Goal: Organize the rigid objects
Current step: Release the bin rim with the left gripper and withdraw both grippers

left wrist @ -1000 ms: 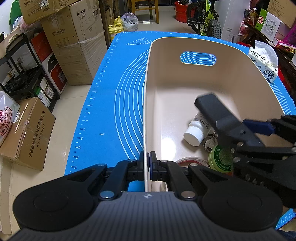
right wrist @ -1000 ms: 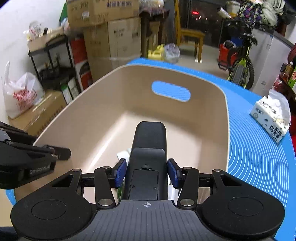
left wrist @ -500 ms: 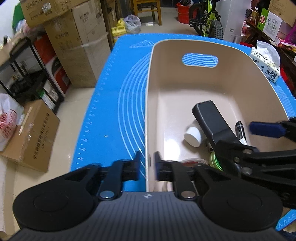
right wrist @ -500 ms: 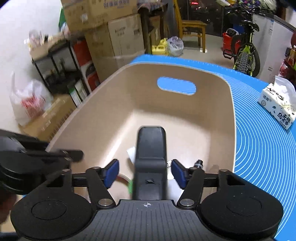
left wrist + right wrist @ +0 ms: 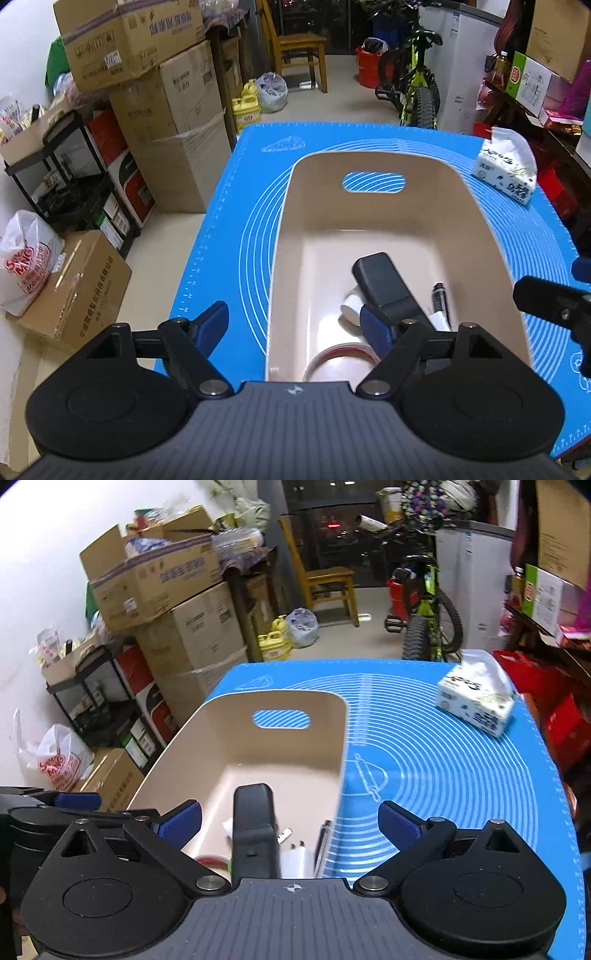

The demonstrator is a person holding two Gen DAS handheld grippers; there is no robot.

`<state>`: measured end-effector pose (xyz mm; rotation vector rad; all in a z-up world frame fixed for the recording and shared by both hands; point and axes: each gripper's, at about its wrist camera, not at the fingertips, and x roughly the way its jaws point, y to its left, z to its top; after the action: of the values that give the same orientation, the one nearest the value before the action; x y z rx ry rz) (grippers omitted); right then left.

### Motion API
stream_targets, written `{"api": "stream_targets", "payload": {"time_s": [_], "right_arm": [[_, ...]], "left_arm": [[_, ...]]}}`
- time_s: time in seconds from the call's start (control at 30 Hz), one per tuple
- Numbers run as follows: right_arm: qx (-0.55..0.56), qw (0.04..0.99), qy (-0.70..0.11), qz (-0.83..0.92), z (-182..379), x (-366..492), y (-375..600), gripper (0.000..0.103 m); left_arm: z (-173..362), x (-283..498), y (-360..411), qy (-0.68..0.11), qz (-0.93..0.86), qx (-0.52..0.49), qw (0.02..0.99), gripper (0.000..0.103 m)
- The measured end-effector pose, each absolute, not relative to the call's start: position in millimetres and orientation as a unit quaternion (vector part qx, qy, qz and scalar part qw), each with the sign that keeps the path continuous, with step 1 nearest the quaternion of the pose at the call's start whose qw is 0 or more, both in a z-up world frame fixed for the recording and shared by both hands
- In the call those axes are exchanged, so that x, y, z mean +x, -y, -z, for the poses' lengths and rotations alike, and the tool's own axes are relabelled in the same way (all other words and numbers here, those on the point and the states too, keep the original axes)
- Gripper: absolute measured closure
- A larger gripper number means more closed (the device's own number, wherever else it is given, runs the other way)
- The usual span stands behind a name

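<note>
A beige bin (image 5: 491, 236) with a handle slot stands on the blue mat (image 5: 236, 236). Inside lie a black remote-like device (image 5: 384, 284), a white bottle (image 5: 352, 304), a black marker (image 5: 439, 295) and a tape roll (image 5: 340, 352). My left gripper (image 5: 295, 325) is open and empty, its jaws wide on either side of the bin's near left wall. My right gripper (image 5: 290, 821) is open and empty above the bin's near end (image 5: 332, 738); the black device (image 5: 255, 819) lies below it, with a white plug (image 5: 295, 860) beside it.
A tissue pack (image 5: 508, 171) sits at the mat's far right corner, also in the right wrist view (image 5: 476, 698). Cardboard boxes (image 5: 166, 129), a black shelf and a bag stand on the floor to the left. A bicycle (image 5: 413, 81) and chair stand behind.
My right gripper opened and let the black device drop into the bin, then drew back and up. My left gripper let go of the bin's wall and opened wide.
</note>
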<state>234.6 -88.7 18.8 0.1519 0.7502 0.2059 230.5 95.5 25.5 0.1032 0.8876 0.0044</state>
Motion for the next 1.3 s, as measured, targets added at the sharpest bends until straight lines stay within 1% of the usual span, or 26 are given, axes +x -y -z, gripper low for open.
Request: {"api": "stream_targets", "payload": {"time_s": [0.4,0.67,1.0,1.3], "right_arm": [[0.074,0.932,-0.345,-0.085,-43.7,170.8,123.4,0.002],[0.057,0.942,-0.322,-0.078,-62.2,117.9,139.0,0.002],[0.052,0.946,-0.31,-0.08,-65.5,65.0,151.8,0.002],[0.071,0.944,-0.313,-0.075,-54.0,25.6,162.9,0.002]], "left_arm": [[-68.6,176.9,-57.0,-0.399,-0.009,0.059,0.915,0.024],[-82.1,137.2,-40.9,-0.381,-0.017,0.06,0.922,0.024],[-76.1,82.5,-27.4,-0.371,-0.022,0.058,0.927,0.024],[-58.8,45.4,-19.0,-0.352,-0.024,0.073,0.933,0.024]]}}
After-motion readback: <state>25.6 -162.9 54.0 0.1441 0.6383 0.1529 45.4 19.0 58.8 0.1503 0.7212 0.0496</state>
